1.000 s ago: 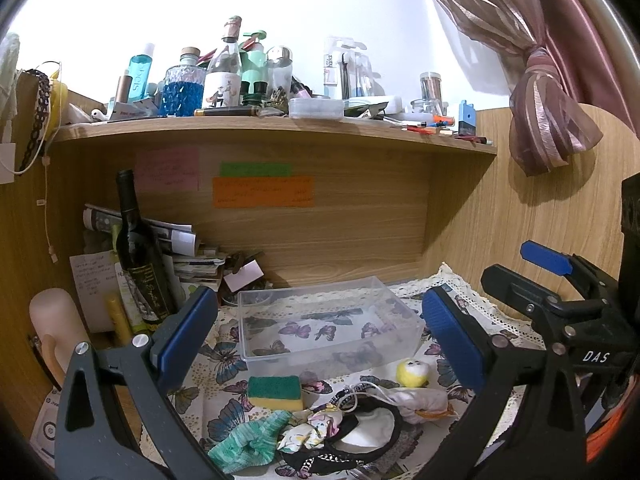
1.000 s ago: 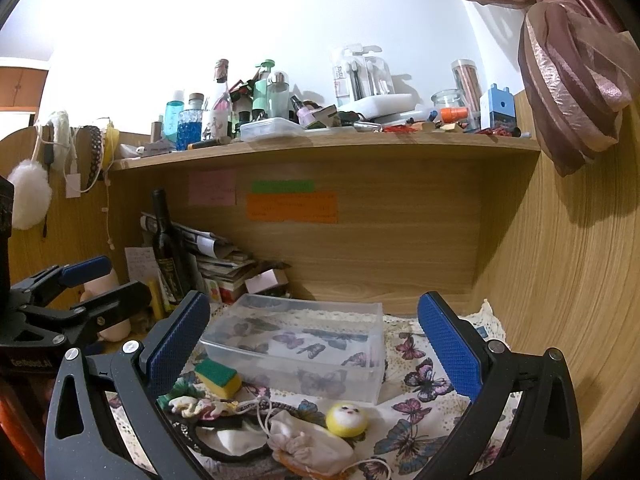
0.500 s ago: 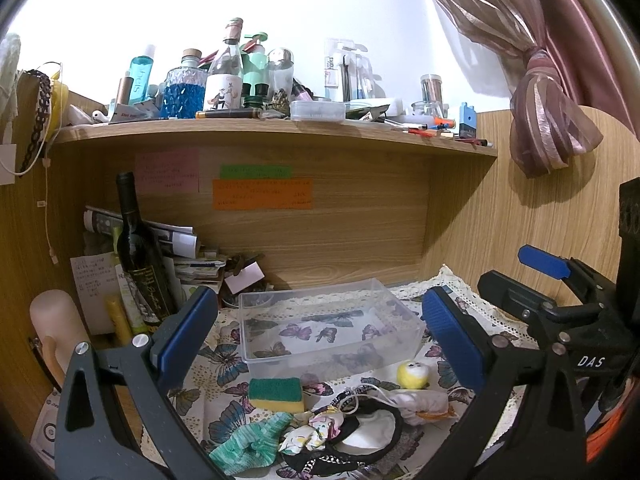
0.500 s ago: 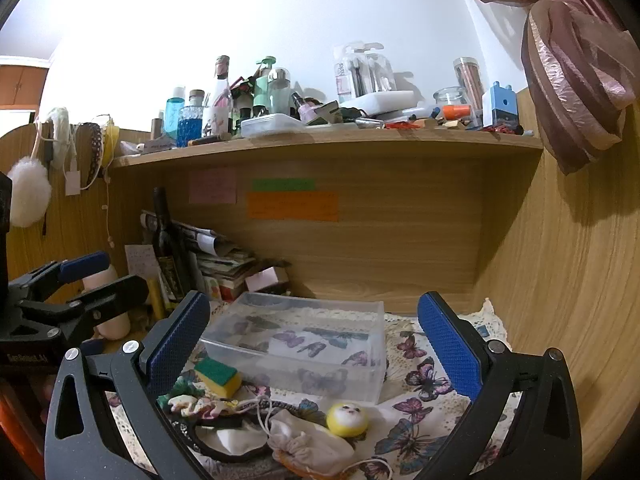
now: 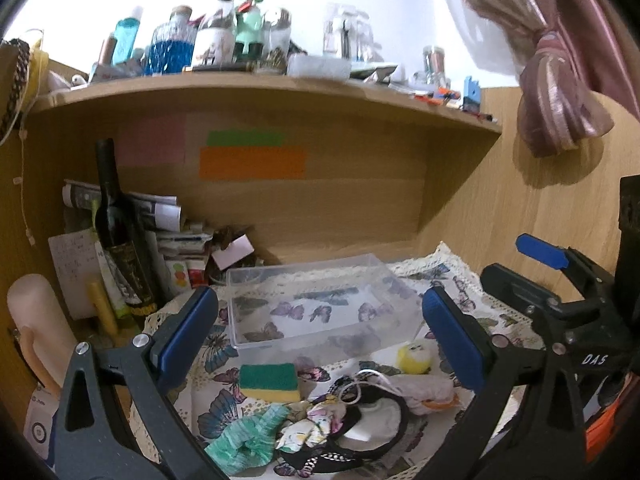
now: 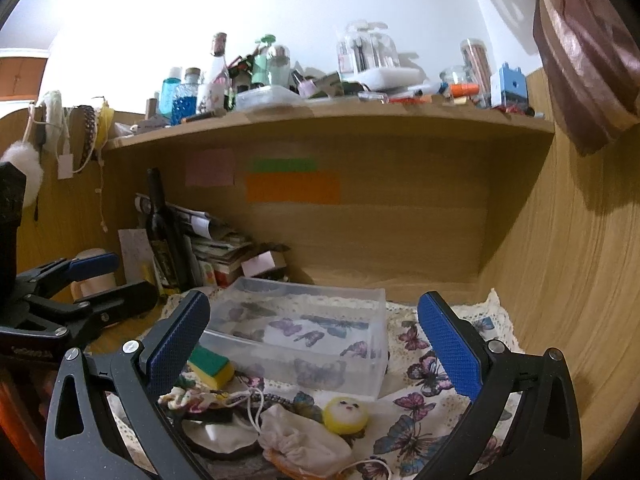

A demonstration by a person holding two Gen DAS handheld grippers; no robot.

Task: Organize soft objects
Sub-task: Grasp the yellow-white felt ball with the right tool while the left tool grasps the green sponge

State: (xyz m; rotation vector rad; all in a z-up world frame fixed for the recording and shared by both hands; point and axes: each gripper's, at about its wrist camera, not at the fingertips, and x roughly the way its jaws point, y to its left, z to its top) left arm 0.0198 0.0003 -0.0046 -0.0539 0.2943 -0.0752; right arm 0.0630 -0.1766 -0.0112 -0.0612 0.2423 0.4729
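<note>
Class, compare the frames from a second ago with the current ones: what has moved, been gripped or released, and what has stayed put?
Almost nothing changed. Both cameras drifted slightly, and the right gripper sits a touch lower in the left view. Nothing was taken hold of or let go: the left gripper and the right one remain open and empty. The clear plastic box, green-and-yellow sponge, round yellow face toy and white drawstring pouch lie where they were.

A clear bin [image 5: 320, 300] sits mid-frame, upright. Just below it lies a green-and-yellow sponge [image 5: 269, 382], flat. At its lower right is a yellow puff [image 5: 414, 357] with a face. At the bottom edge: teal cloth [image 5: 246, 440], floral scrunchie [image 5: 316, 424], white pouch [image 5: 424, 392], bunched together.
</note>
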